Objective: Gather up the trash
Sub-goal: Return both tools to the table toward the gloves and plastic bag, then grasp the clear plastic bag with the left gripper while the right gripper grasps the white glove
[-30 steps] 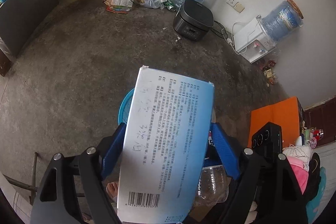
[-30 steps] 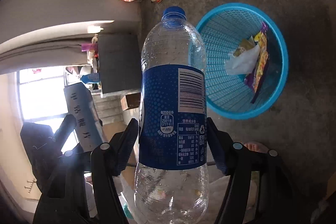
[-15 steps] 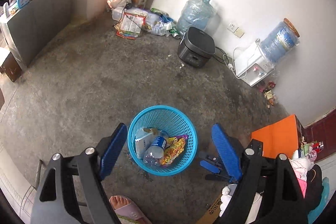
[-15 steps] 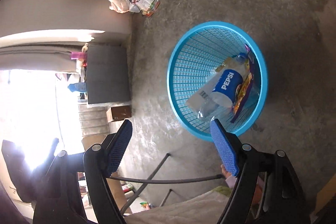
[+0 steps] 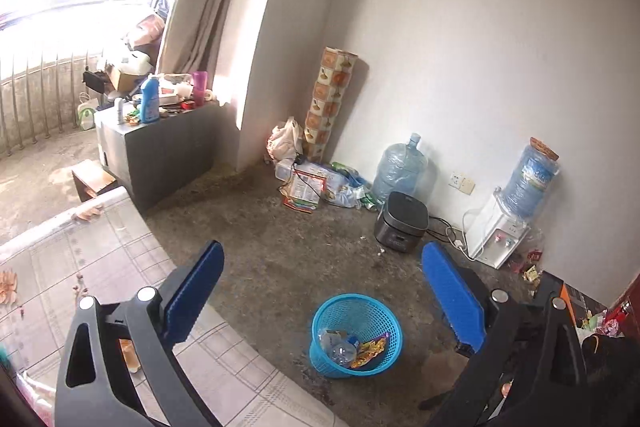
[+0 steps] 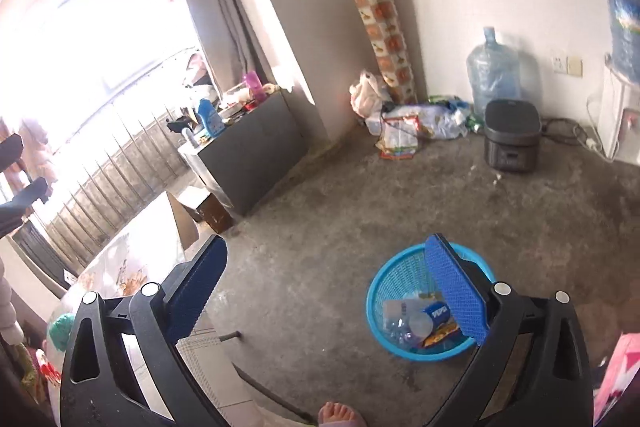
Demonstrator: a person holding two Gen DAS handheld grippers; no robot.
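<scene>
A blue mesh basket (image 5: 356,311) stands on the concrete floor, low in both wrist views (image 6: 394,277). Inside it lie a clear plastic bottle (image 5: 342,351) with a blue label (image 6: 438,311), a yellow snack wrapper (image 5: 370,347) and other scraps. My left gripper (image 5: 322,249) hangs high above and back from the basket, its jaws opening with nothing between them. My right gripper (image 6: 326,243) is also well above the floor, its jaws opening and empty; its right pad covers part of the basket's rim.
A table with a checked cloth (image 5: 100,267) lies under the left gripper. A black rice cooker (image 5: 402,227), water jug (image 5: 400,169), dispenser (image 5: 500,239) and pile of bags (image 5: 316,183) line the wall. A grey cabinet (image 5: 168,155) stands left. A person's toes (image 6: 338,415) show below.
The box left my left gripper and the bottle left my right one; both now lie in the basket. Both grippers rose and tipped up, the right one rolling upright.
</scene>
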